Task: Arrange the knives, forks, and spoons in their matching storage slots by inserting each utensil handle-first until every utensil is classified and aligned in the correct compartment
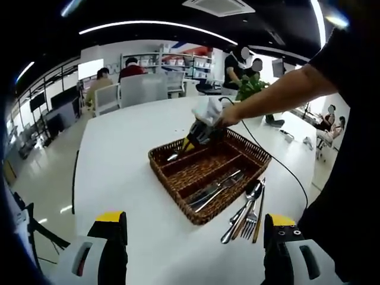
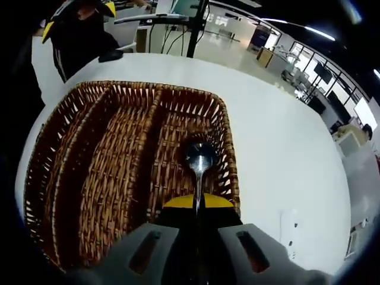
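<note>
Spoon going into the end slot of the basket.
My right hand-held gripper [image 2: 198, 205] clamps a spoon [image 2: 199, 159], bowl ahead over the basket [image 2: 127, 154]; my left hand-held gripper [image 1: 193, 228] waits wide apart, loose cutlery [image 1: 246, 214] just ahead on the surface [image 1: 119, 178].

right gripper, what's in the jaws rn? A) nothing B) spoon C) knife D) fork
B: in the right gripper view the right gripper is shut on a spoon, its rounded bowl pointing away from the jaws over an end compartment of the wicker tray.
</note>
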